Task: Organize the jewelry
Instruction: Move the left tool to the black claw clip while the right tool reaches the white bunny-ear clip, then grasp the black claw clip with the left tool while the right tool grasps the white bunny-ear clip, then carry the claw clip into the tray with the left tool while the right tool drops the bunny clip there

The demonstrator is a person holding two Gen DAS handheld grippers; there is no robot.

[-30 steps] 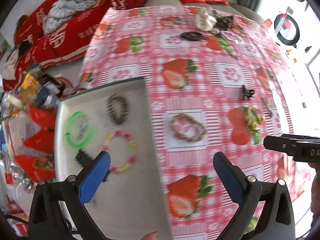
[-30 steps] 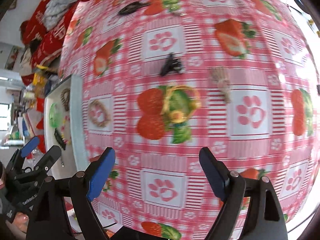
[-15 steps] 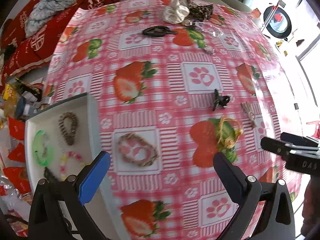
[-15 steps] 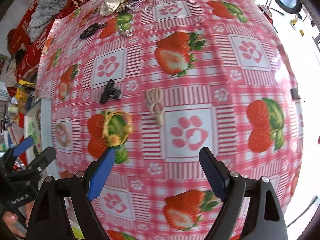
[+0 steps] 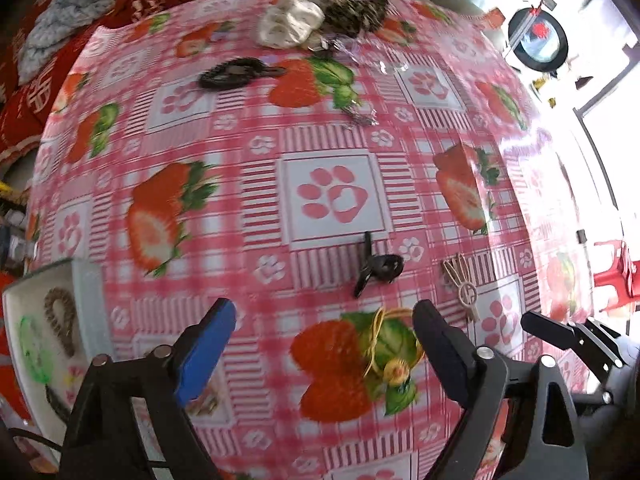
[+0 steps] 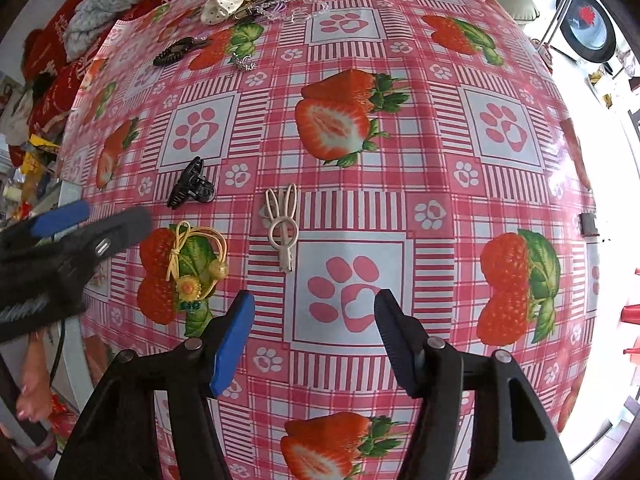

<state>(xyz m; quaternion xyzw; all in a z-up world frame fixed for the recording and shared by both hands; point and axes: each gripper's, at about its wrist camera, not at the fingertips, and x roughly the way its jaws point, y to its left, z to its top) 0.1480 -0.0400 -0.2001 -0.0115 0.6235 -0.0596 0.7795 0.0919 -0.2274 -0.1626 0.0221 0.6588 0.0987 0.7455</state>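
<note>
Left wrist view: my left gripper (image 5: pixel 324 340) is wide apart and closing slightly, nothing pressed between its pads. The yellow hair tie (image 5: pixel 394 354) lies on the tablecloth (image 5: pixel 332 196) just inside its right finger; the black claw clip (image 5: pixel 378 268) sits beyond. The tray (image 5: pixel 90 292), holding bracelets, is at the left edge. Risk: closing here could drag the elastic loop rather than pinch it.

Right wrist view: my right gripper (image 6: pixel 316 338) is empty and closing, above the bare cloth. The cream bunny clip (image 6: pixel 283 224) lies beyond its tips. Risk: thin flat clip may skid; my two grippers are near and could collide
</note>
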